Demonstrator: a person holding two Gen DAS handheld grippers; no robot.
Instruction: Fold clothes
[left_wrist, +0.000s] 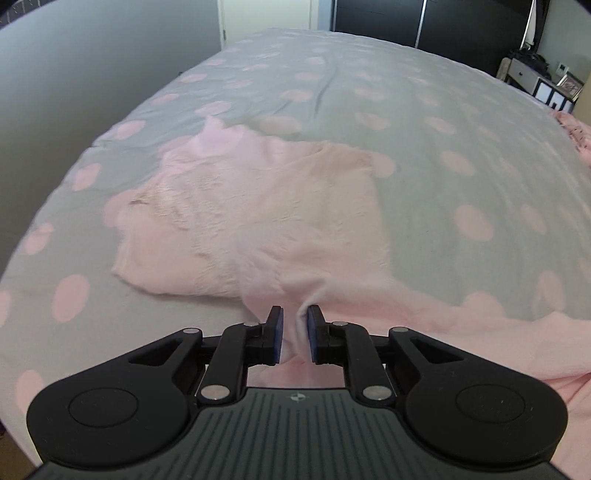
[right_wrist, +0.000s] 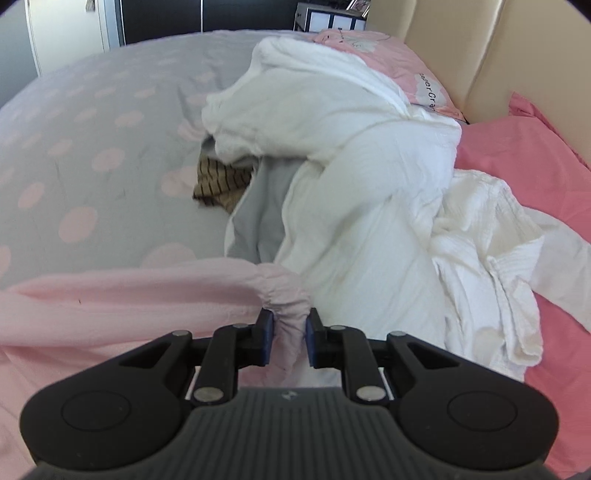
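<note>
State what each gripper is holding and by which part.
Both hold the pink garment. The left gripper pinches a fold of its near edge; the right gripper clamps a gathered, elasticated cuff-like end.

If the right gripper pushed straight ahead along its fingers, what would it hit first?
Beyond the pink garment it already grips, the right gripper would probably meet the white pile first; depth is unclear.

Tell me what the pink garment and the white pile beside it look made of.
Pink garment: soft matte knit, probably cotton jersey; it drapes limply and bunches between the right gripper pads. White pile: thicker matte cloth with a ribbed or waffle weave, possibly toweling.
</note>
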